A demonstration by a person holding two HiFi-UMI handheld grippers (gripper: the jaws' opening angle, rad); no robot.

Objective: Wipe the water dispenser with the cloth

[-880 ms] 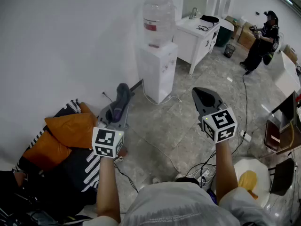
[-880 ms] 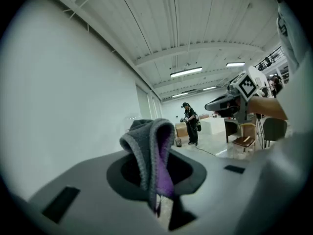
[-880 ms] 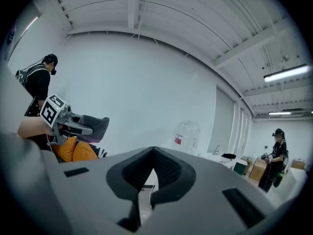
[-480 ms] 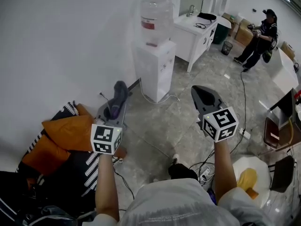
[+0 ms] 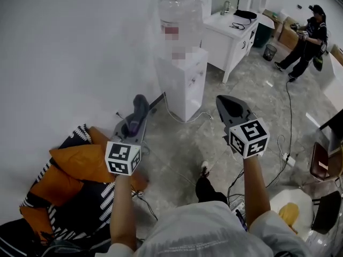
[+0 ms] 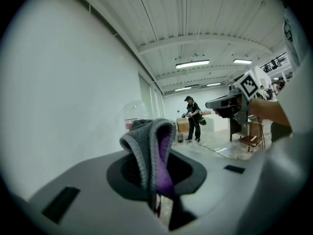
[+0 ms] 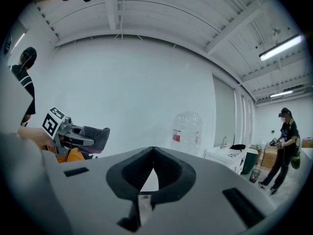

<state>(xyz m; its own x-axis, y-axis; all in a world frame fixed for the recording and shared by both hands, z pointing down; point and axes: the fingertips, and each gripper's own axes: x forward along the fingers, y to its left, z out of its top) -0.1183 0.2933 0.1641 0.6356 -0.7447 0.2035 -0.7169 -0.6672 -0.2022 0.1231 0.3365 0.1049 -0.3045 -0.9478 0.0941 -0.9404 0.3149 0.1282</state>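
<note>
two grippers, one cloth, one dispenser; wiping not yet begun.

1. left gripper (image 5: 135, 123), near left. jaws clamped on a folded grey and purple cloth (image 5: 141, 105), most of which stands clear beyond the tips.
2. right gripper (image 5: 228, 105), near right. jaws together, nothing between them.
3. dispenser (image 5: 185, 90), far centre, white, against the wall, with a clear bottle (image 5: 179, 9) on top. well apart from both grippers; the cloth touches no part of it.
4. cable (image 5: 187, 119), on the floor, running from the dispenser's foot toward the near side.
5. second person (image 5: 308, 36), far right, well apart.

risks, as judged:
- the cloth is held by a narrow pinch at its fold. a hard drag across a panel could pull it free, or bunch it so the jaw tips scrape the casing instead.
- the bottle sits high and its fill cannot be told. a sideways push near the top could rock or unseat it.
- the cable lies on the way in. a foot catching it could tug the plug or shift the dispenser.
- the right gripper carries nothing. held this far forward, it could knock the bottle while the left one wipes.
</note>
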